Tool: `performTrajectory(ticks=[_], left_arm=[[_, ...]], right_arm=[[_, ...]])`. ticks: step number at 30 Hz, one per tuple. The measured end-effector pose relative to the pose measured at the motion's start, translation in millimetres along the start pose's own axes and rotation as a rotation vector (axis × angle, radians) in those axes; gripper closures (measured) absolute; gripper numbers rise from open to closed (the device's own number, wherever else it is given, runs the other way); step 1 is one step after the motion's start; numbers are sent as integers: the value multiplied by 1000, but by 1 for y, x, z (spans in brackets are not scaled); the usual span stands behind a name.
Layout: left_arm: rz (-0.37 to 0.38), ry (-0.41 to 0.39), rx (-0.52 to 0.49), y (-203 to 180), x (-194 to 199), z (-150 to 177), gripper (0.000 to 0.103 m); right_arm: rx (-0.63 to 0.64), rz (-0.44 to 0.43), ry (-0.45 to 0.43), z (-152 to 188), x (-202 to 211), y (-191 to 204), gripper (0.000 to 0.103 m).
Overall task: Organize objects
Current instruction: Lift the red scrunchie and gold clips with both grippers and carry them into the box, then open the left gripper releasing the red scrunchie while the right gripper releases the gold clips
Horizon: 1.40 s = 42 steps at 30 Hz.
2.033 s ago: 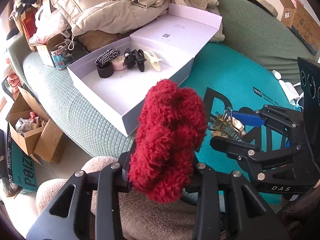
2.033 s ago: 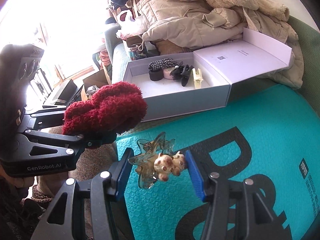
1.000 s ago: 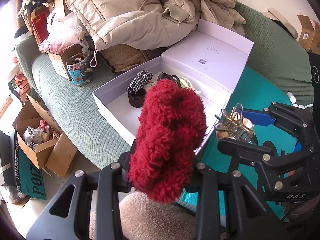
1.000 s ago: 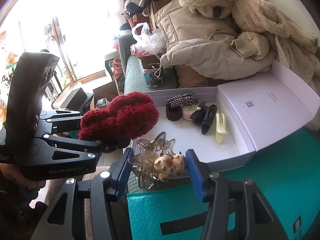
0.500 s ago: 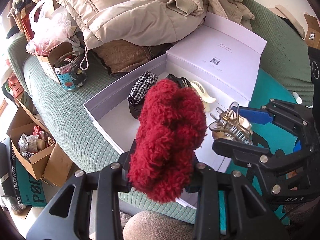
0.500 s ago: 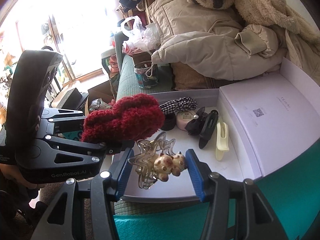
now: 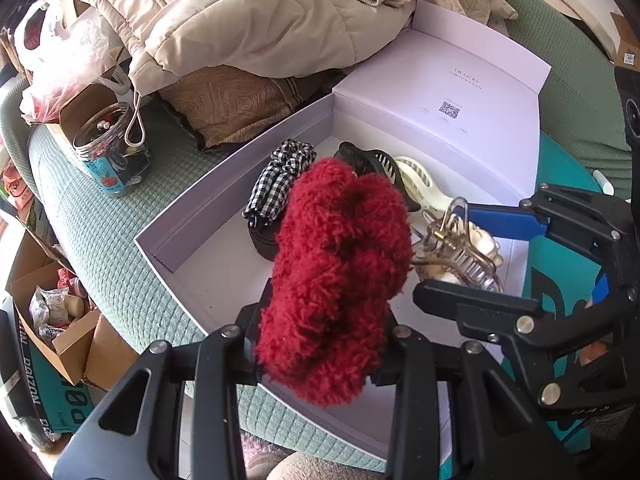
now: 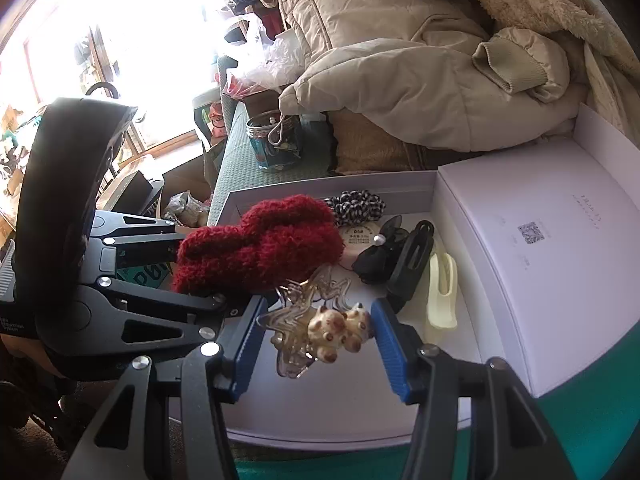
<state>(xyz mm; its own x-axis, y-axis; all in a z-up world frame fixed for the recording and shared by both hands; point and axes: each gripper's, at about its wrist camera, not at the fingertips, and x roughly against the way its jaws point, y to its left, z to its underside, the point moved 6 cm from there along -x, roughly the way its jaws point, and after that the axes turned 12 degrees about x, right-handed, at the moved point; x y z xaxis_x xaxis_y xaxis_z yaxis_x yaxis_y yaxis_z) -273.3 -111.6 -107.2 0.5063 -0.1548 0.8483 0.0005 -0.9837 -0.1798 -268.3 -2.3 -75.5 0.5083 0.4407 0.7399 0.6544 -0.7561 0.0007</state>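
My left gripper (image 7: 320, 344) is shut on a fluffy red scrunchie (image 7: 340, 276), held above the open white box (image 7: 200, 216). My right gripper (image 8: 316, 336) is shut on a clear star hair claw with leopard charms (image 8: 320, 324), also above the box (image 8: 400, 420). The claw also shows in the left wrist view (image 7: 460, 252). In the box lie a checked scrunchie (image 7: 280, 180), a black band (image 7: 264, 240), a black claw clip (image 8: 412, 260), a cream clip (image 8: 442, 292) and a small round tin (image 8: 356, 236).
The box's lid (image 7: 452, 92) lies open to the right. Beige jackets (image 7: 260, 16) pile behind the box on the green sofa (image 7: 96, 224). A jar (image 7: 108, 152) stands left of the box. A teal mailer (image 8: 600, 432) lies right. Cardboard boxes (image 7: 56, 320) sit on the floor.
Both grippers have moved forward from above the teal mailer to above the open box, each still holding its item.
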Motion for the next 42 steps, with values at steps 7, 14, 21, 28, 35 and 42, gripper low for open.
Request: performTrajectory(ticks=[7,14,21,28,35,42], left_arm=[[-1,30,-14,5,-20,-4,70],[-11,40,-43,4,-32,-4,69],[-46,35,-78,0,-37,-4,69],[-66,37,-97,-1,-37,-1,67],[-87,45,-115,-3,-40,0,62],[-120,55,-122,-4,-42,1,55]], right_arm=[[-2,4,18,2,-15,-6,49],[-5,6,37,7,-25,-10,49],[-12,8,62,15,-31,-15,49],[-17,15,97,21,-39,-18,49],[-24,38,132,28,-43,-22,48],[-17,53,155,31,-42,-21,48]])
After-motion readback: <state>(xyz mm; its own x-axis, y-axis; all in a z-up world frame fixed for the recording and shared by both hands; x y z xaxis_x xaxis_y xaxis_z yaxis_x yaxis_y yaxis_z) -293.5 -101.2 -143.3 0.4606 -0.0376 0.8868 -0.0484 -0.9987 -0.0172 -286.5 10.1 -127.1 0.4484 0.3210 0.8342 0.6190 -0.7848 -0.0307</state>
